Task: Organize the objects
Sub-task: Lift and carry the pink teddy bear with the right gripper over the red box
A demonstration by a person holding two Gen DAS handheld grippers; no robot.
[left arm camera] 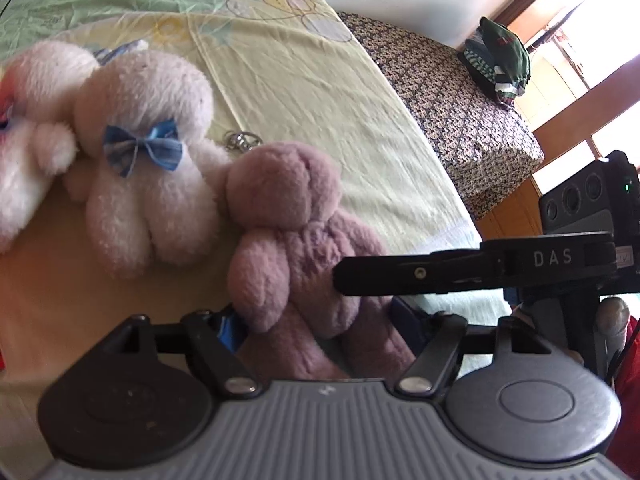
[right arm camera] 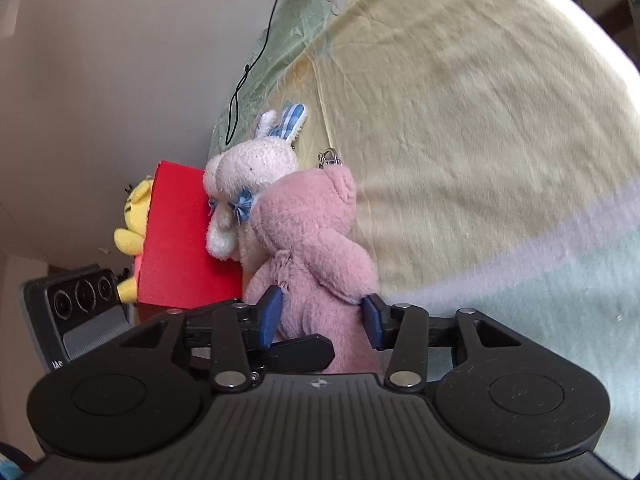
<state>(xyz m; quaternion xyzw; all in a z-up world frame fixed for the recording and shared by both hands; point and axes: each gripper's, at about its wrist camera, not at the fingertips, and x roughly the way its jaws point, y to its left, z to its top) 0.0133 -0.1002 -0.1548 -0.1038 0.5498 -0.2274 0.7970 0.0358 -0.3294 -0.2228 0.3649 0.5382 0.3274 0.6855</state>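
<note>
Seemingly both grippers [left arm camera: 316,332] [right arm camera: 324,316] clasp pink bear [right arm camera: 308,248]

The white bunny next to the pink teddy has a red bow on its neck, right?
Not quite: the bow is blue, not red, as the left wrist view shows. The white bunny does lie right next to the pink teddy on the bed sheet.

This is looking like a bedroom in a home. A bed [left arm camera: 304,92] with a yellow and green cartoon sheet [right arm camera: 460,128] is lying ahead of the tongs, with soft toys [left arm camera: 152,184] sitting on it. Beyond them, sun is shining through a window [left arm camera: 580,52], and folded clothes [left arm camera: 500,60] are resting nearby.
</note>
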